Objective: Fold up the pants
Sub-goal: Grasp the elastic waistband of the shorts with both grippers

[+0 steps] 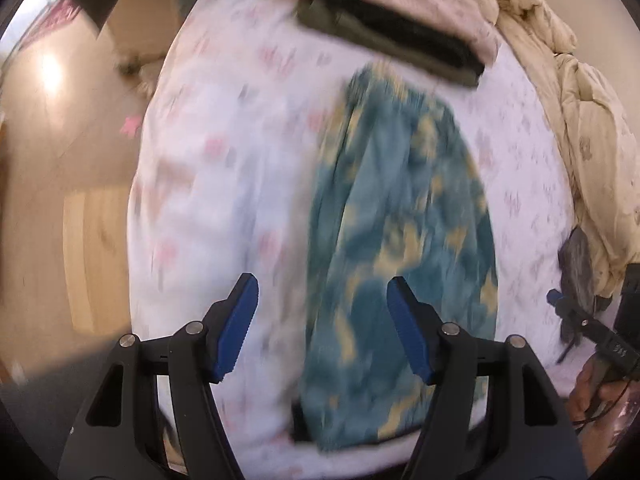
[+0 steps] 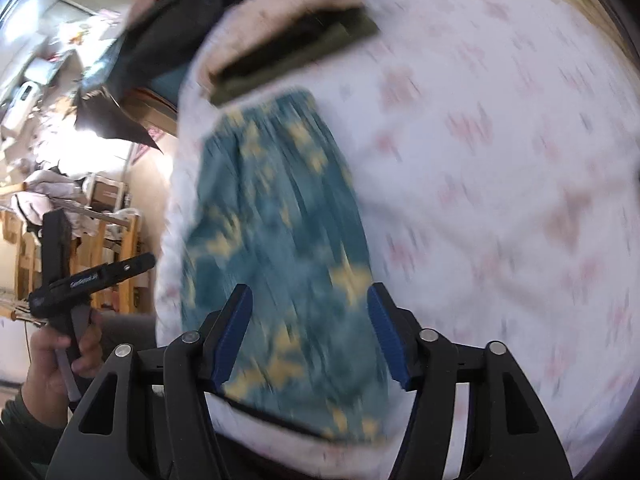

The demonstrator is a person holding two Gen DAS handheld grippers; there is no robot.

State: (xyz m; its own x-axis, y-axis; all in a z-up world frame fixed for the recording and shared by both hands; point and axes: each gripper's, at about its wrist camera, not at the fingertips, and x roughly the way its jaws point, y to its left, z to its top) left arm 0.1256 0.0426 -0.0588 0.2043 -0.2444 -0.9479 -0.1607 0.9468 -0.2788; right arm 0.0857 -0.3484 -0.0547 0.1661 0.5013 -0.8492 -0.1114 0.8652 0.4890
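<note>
Teal pants with yellow blotches (image 1: pixel 400 220) lie in a long narrow strip on the white bed sheet with pink motifs (image 1: pixel 224 160). My left gripper (image 1: pixel 323 282) hangs open above the near end of the pants, nothing between its blue pads (image 1: pixel 236 332). In the right wrist view the same pants (image 2: pixel 280 220) run away from me, and my right gripper (image 2: pixel 310 289) hangs open over their near part, also holding nothing. Both views are blurred. The right gripper (image 1: pixel 560 300) shows at the left view's right edge. The left gripper (image 2: pixel 120 266), held in a hand, shows at the right view's left edge.
A folded dark olive garment (image 1: pixel 384 40) lies past the far end of the pants, also seen as the olive garment (image 2: pixel 296 52). A crumpled beige duvet (image 1: pixel 560 100) lies along the bed's right side. A wooden floor (image 1: pixel 60 160) and cluttered wooden furniture (image 2: pixel 100 232) lie beyond the bed edge.
</note>
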